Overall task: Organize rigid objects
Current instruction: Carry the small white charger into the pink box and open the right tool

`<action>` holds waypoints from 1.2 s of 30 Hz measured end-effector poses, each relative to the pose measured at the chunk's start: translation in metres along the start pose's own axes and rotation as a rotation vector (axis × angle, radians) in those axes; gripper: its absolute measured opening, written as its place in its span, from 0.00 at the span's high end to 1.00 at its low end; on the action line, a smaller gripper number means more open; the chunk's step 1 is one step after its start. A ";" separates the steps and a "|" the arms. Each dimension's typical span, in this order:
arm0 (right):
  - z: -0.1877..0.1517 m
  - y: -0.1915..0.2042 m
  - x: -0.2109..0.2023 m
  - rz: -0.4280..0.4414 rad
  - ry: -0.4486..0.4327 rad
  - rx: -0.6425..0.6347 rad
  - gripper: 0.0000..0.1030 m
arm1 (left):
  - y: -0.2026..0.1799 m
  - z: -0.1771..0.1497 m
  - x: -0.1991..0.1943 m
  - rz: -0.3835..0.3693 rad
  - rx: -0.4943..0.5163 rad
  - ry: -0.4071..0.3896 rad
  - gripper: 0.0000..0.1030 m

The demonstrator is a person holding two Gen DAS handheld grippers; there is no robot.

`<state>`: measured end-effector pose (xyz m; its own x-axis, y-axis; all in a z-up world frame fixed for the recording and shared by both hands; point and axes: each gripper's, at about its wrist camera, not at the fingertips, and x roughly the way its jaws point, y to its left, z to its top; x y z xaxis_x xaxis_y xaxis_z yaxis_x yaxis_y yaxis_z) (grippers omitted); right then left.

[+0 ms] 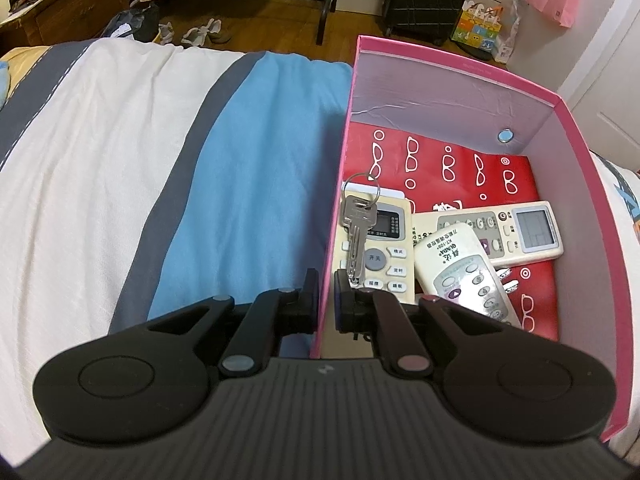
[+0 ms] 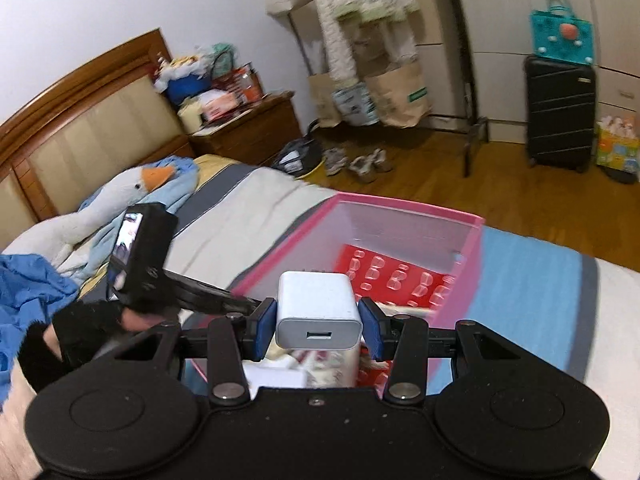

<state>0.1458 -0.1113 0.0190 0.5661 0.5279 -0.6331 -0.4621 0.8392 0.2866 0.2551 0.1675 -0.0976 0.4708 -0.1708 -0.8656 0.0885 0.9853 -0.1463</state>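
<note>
The right gripper (image 2: 319, 330) has its jaws clamped on a white USB charger (image 2: 318, 310), held above the pink box (image 1: 576, 216) on the bed (image 1: 100, 168). The left gripper (image 1: 327, 300) has its jaws squeezed on the box's near side wall. I think the charger goes in next. Lower it straight down, past the pink rim, onto the open red floor beside the three remotes (image 1: 460, 268) and keys (image 1: 356, 228)

Left gripper (image 1: 327, 294) jaws pinched on box wall; right gripper (image 2: 319, 322) jaws clamped on charger.
</note>
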 end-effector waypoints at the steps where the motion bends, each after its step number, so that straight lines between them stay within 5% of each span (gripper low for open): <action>1: 0.005 0.005 0.007 0.006 0.013 -0.013 0.52 | 0.000 0.000 0.000 -0.002 -0.002 0.001 0.94; 7: 0.040 -0.003 0.075 0.033 0.170 0.133 0.52 | 0.004 -0.001 0.002 -0.028 -0.026 0.000 0.94; 12: 0.046 -0.022 0.149 -0.078 0.299 0.185 0.52 | 0.003 -0.001 0.003 -0.032 -0.028 -0.002 0.94; 17: 0.044 -0.024 0.197 -0.197 0.316 0.097 0.53 | 0.006 -0.001 0.004 -0.047 -0.037 -0.007 0.94; 22: 0.054 -0.022 0.213 -0.230 0.317 0.088 0.54 | 0.007 -0.001 0.004 -0.052 -0.040 -0.007 0.95; 32: 0.055 -0.047 0.224 -0.311 0.273 0.278 0.53 | 0.006 -0.001 0.004 -0.049 -0.034 -0.009 0.95; 36: 0.051 -0.050 0.232 -0.348 0.279 0.248 0.53 | 0.004 -0.001 0.002 -0.037 -0.020 -0.012 0.95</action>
<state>0.3355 -0.0241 -0.1054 0.4384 0.1855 -0.8794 -0.0833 0.9826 0.1658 0.2555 0.1708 -0.1004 0.4777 -0.2075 -0.8537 0.0885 0.9781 -0.1882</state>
